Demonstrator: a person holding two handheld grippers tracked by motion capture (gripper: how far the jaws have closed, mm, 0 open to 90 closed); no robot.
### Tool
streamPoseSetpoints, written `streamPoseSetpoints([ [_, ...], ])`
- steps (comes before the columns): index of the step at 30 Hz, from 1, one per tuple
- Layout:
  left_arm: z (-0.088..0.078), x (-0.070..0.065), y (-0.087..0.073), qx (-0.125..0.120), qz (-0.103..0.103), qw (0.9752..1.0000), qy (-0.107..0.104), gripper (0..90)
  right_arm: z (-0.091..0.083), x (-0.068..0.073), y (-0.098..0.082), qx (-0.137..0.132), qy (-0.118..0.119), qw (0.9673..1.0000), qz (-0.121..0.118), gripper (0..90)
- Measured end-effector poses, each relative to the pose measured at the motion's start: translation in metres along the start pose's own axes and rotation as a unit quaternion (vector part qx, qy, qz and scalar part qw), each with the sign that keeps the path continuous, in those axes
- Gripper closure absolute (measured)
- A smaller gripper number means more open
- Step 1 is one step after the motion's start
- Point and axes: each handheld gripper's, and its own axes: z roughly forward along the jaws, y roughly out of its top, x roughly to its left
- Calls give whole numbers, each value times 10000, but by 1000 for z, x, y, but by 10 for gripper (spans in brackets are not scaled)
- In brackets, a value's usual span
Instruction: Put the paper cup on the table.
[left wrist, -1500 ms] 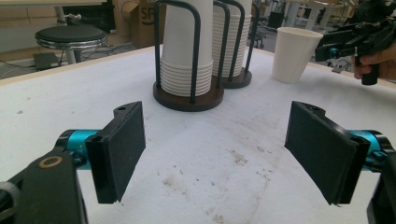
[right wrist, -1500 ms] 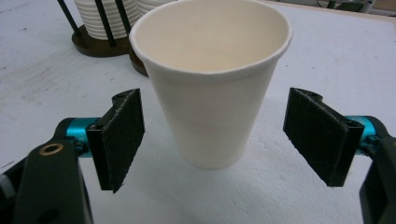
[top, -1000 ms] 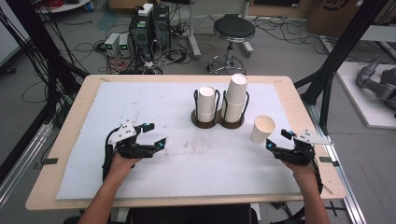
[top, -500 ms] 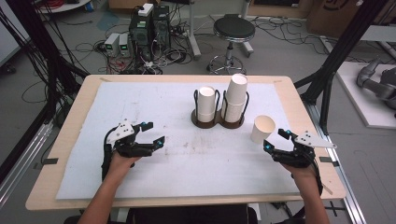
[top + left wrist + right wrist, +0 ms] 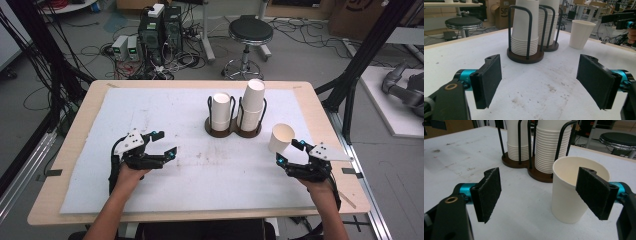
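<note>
A brown two-slot cup holder stands mid-table with two stacks of white paper cups, a shorter left stack and a taller right stack. A single white paper cup stands upright to its right, open side up. My right gripper is open just in front of that cup, whose rim sits behind the right pad. My left gripper is open over the white mat at the left, with nothing between its jaws, facing the holder.
The white mat covers most of the wooden table. Beyond the far edge are a black stool, computers and cables on the floor. Black frame posts stand at both sides.
The right gripper has edged a little closer to the single cup. The left gripper has barely moved.
</note>
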Motion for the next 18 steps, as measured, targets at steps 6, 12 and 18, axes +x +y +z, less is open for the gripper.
streamPoseSetpoints([
  [6,-2,-1,-2,-1,3,10000,-25,201,0,2,2,-43,-58,10000,-11,211],
  [12,-2,-2,-1,-8,5,10000,-27,201,0,2,2,-41,-65,10000,-49,211],
  [18,-1,-2,-1,-6,2,10000,-43,201,-2,0,1,-28,-84,10000,-25,211],
])
